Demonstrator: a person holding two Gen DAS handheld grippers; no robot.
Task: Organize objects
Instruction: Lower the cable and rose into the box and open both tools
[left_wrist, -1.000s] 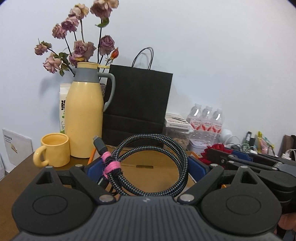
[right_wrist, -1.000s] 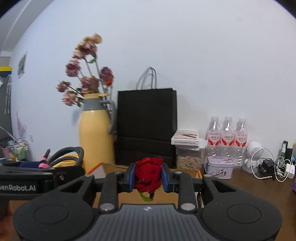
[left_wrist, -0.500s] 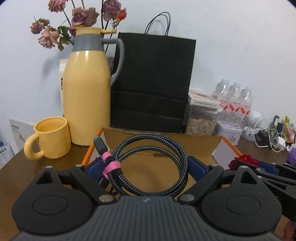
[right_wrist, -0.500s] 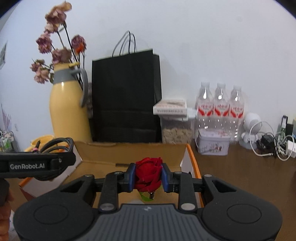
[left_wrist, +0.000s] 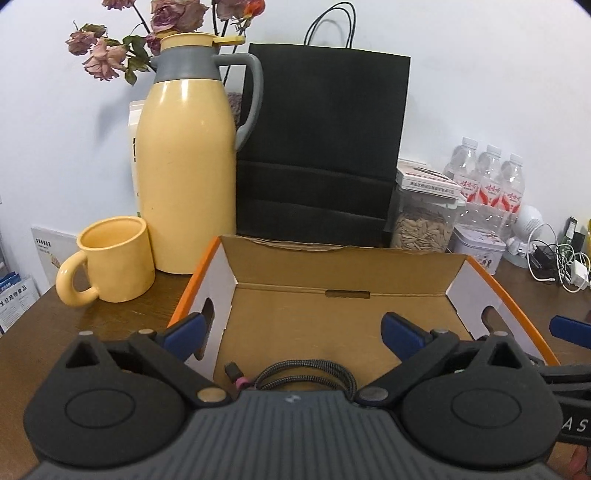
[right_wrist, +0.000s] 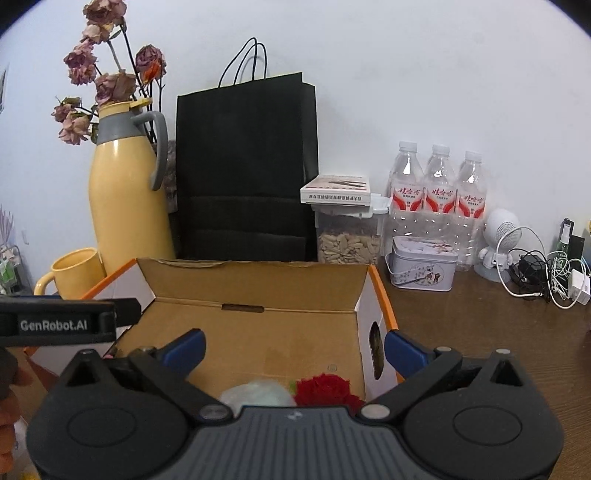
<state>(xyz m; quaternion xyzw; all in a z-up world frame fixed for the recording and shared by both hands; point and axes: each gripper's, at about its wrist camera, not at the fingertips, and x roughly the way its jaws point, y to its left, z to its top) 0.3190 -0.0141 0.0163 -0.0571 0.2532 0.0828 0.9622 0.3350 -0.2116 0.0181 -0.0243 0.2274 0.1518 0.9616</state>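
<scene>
Cardboard box (left_wrist: 343, 258) on bench, holding coiled cable (left_wrist: 306, 374) at six o'clock. Left tool (left_wrist: 291, 330) spread wide, empty. Right tool (right_wrist: 293, 345) likewise released above red rose (right_wrist: 325, 387), seemingly dropped in for tidying.

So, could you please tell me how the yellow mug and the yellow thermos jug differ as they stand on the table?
The yellow mug is short and open-topped; the yellow thermos jug is much taller and closed by a lid. The mug is yellow all over, handle included, while the jug has a grey collar and grey handle. The mug stands in front and left of the jug. Both are upright, side by side, left of the cardboard box.
</scene>
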